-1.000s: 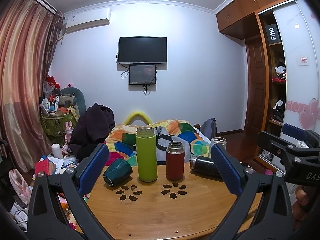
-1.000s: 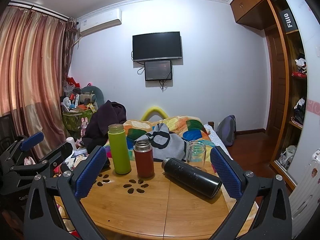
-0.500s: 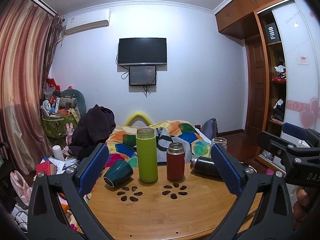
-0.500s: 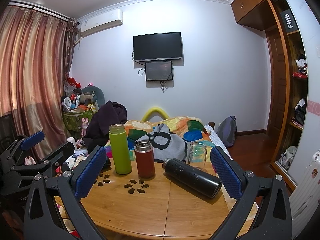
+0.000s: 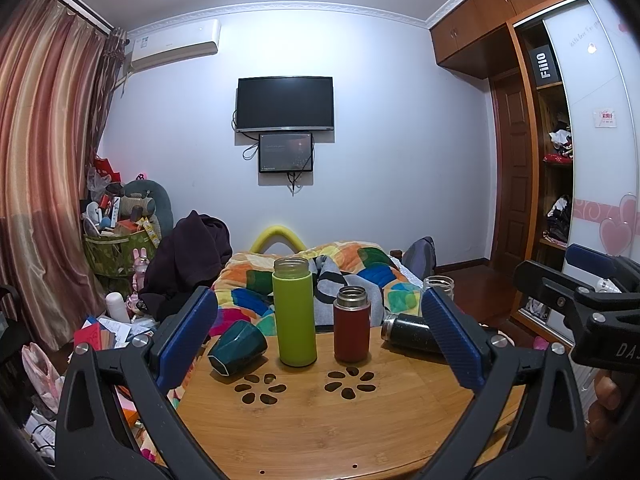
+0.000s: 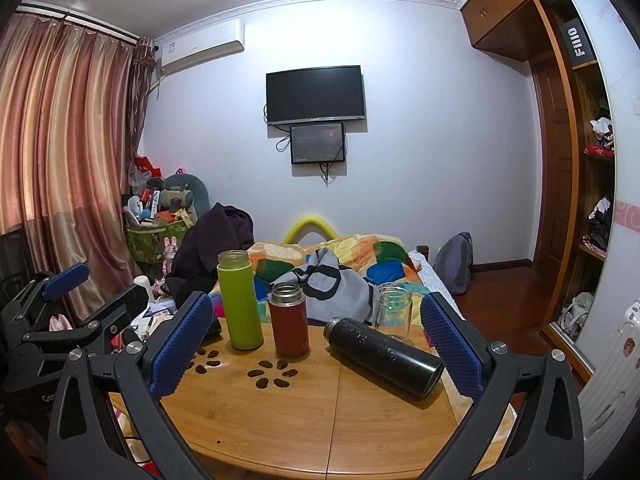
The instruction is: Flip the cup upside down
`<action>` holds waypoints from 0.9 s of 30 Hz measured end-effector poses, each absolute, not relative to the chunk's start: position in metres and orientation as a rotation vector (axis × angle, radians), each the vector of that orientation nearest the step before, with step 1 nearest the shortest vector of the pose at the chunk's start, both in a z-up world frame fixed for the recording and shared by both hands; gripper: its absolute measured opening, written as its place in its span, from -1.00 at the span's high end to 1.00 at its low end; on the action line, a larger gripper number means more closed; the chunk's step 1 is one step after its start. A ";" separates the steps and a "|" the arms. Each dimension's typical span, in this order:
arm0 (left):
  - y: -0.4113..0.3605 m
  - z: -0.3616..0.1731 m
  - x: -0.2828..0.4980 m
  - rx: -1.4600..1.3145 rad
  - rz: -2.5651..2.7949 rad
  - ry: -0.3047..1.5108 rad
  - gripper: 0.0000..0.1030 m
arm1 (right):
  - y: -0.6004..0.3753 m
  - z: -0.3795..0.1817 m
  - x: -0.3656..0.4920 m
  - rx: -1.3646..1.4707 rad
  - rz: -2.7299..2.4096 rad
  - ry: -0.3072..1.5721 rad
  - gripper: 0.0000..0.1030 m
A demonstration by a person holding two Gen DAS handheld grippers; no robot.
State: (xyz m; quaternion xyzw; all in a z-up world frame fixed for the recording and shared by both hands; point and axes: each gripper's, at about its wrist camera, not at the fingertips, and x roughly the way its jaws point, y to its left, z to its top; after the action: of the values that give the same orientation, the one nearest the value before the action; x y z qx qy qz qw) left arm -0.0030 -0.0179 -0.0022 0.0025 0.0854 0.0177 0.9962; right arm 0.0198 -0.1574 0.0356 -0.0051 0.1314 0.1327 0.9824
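Note:
A dark teal cup (image 5: 237, 346) lies on its side at the left of the round wooden table (image 5: 320, 424), beside my left gripper's left finger. In the right wrist view it is almost hidden behind a blue pad. A green bottle (image 5: 293, 312), a red bottle (image 5: 351, 329) and a clear glass jar (image 6: 393, 313) stand upright. A black flask (image 6: 384, 356) lies on its side. My left gripper (image 5: 318, 340) is open and empty above the near table. My right gripper (image 6: 316, 346) is open and empty, further right.
A bed with a colourful quilt (image 5: 320, 276) lies just behind the table. Cluttered boxes and bags (image 5: 116, 240) fill the floor at left. A wardrobe (image 5: 560, 200) stands at right. The right gripper also shows in the left wrist view (image 5: 588, 304).
Both grippers have drifted slightly, so the table objects sit a touch differently in view. Nothing on the table has moved. Both jaws stay open.

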 end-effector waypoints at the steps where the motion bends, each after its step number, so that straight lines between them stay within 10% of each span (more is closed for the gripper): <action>1: -0.018 -0.002 -0.003 0.005 0.035 0.171 -1.00 | -0.157 0.036 0.020 -0.010 0.267 0.263 -1.00; 27: -0.015 -0.006 0.008 0.006 0.042 0.195 -1.00 | -0.158 0.034 0.024 -0.010 0.276 0.278 -1.00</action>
State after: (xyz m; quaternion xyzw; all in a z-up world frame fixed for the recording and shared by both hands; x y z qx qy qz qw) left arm 0.0075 -0.0147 -0.0058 0.0028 0.0974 0.0210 0.9950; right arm 0.0243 -0.1581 0.0336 -0.0049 0.1380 0.1370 0.9809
